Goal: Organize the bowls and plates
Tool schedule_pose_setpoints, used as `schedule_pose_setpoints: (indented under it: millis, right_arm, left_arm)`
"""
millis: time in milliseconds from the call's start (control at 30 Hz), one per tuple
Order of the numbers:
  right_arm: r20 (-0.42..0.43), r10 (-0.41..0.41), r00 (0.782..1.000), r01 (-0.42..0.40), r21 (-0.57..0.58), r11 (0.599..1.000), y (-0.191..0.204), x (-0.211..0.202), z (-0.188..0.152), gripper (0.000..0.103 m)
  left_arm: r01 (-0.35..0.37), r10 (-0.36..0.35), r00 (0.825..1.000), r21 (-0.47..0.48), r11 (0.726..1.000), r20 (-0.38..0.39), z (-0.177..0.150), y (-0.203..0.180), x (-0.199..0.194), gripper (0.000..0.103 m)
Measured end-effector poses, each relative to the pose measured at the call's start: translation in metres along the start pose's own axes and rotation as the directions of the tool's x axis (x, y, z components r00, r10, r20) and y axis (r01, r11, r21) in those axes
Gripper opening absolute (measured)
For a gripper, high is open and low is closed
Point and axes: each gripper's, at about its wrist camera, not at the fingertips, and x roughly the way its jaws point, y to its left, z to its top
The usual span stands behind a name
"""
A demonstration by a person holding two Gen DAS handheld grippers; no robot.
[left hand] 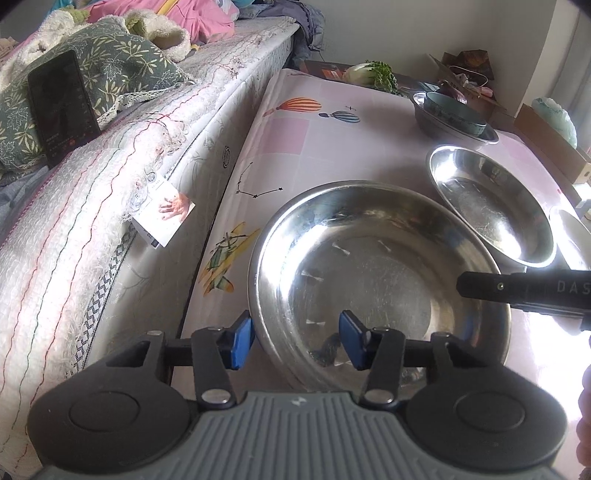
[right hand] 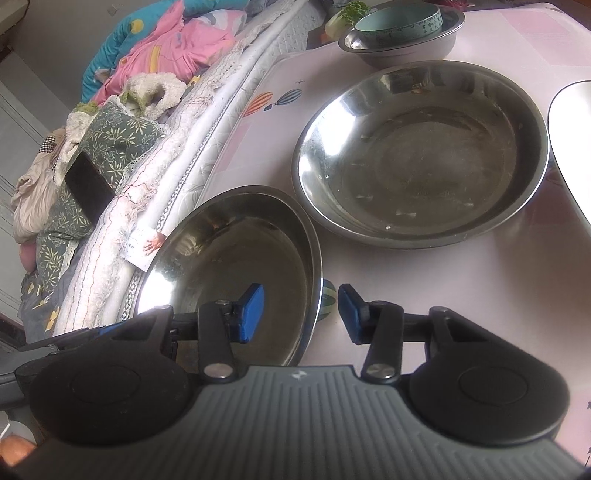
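Note:
A steel plate lies near me on the pink table; my left gripper is open, its jaws on either side of the plate's near-left rim. The same plate shows in the right wrist view, where my right gripper is open astride its right rim. A second steel plate lies beyond. At the back a teal bowl sits inside a steel bowl. A white plate is at the right edge.
A bed with a quilt runs along the table's left side, with a black phone on a green pillow. Vegetables and boxes lie behind the table. The right gripper's black finger reaches in from the right.

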Motion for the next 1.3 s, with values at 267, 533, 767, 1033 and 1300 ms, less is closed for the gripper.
schedule_pose_setpoints:
  millis: [267,533,767,1033,1300]
  right_arm:
    - [-0.020,0.016,1.000,-0.016,-0.010,1.000,0.005,0.002,-0.004,0.035]
    - [-0.038,0.010,0.999,-0.011,-0.023,1.000,0.002,-0.008,-0.013,0.036]
    - [-0.040,0.004,0.999,-0.005,-0.024,1.000,-0.001,-0.020,-0.023,0.037]
    - [-0.009,-0.022,1.000,0.021,-0.045,0.999,-0.003,-0.025,-0.025,0.037]
    - [0.021,-0.038,0.999,0.038,-0.040,0.998,-0.006,-0.022,-0.020,0.037]
  left_arm:
    - [0.019,-0.019,1.000,0.010,1.000,-0.006,-0.003,0.001,-0.003,0.049]
    - [0.067,-0.066,0.997,0.010,0.998,-0.041,-0.007,0.000,-0.007,0.049]
    - [0.113,-0.112,0.992,0.017,0.993,-0.064,-0.012,-0.002,-0.013,0.049]
    - [0.088,-0.085,0.995,0.055,0.995,-0.057,-0.014,-0.007,-0.012,0.049]
    - [-0.006,0.008,1.000,0.123,0.992,-0.020,-0.007,-0.019,-0.003,0.049]
